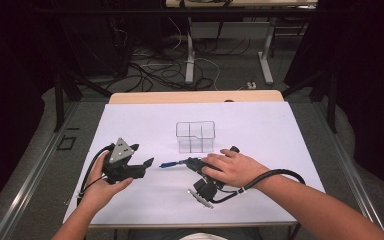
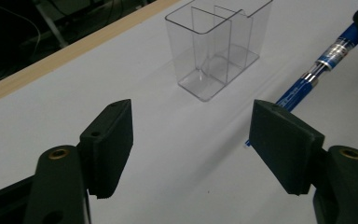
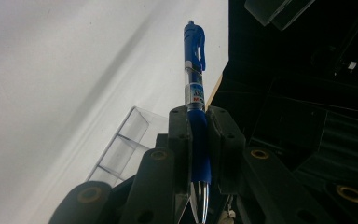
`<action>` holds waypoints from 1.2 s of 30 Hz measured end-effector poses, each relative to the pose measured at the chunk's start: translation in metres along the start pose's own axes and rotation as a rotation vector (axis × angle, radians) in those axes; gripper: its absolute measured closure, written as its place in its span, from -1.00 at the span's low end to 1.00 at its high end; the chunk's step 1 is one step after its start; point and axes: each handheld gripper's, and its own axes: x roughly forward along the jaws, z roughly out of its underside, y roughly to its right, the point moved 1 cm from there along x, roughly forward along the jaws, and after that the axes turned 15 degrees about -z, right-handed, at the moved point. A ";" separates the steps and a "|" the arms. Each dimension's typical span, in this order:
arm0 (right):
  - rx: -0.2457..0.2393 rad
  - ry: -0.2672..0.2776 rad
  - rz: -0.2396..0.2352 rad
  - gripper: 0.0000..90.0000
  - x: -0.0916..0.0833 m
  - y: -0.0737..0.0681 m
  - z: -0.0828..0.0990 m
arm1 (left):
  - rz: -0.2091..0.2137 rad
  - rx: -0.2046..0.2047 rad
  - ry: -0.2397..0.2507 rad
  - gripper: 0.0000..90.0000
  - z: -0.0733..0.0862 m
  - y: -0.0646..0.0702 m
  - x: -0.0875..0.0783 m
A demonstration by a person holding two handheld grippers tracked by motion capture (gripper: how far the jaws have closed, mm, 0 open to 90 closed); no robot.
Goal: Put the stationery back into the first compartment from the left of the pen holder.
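Honestly, right gripper (image 3: 198,140) clamps the blue pen (image 3: 195,88), left gripper (image 2: 191,140) gapes empty nearby; a sloppy handoff could drop it short of the clear organizer (image 1: 195,136).

A blue plastic click pen (image 3: 196,121) has a clear band printed with small red and blue marks, silver rings and a silver tip. A clear plastic divided organiser box (image 1: 195,136) lets the sheet below show through. The white sheet covering the table (image 1: 260,130) is plain, and a pale wood table edge (image 1: 195,96) borders it. The left gripper (image 1: 146,162) is black with a grey plate; the right gripper (image 3: 199,119) is black with brass-coloured fittings.
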 end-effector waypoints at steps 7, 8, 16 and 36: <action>0.008 -0.005 -0.005 0.78 0.000 -0.001 0.000 | 0.023 0.107 -0.019 -0.14 -0.010 0.010 0.007; 0.008 -0.003 -0.005 0.78 0.000 0.000 -0.001 | 0.031 0.121 -0.019 -0.14 -0.010 0.013 0.007; 0.003 0.006 0.000 0.78 0.001 0.003 0.002 | 0.037 0.268 -0.014 -0.08 -0.021 0.027 0.011; -0.020 -0.007 0.008 0.78 0.005 -0.001 0.004 | 0.119 0.506 -0.067 0.27 -0.040 0.068 0.031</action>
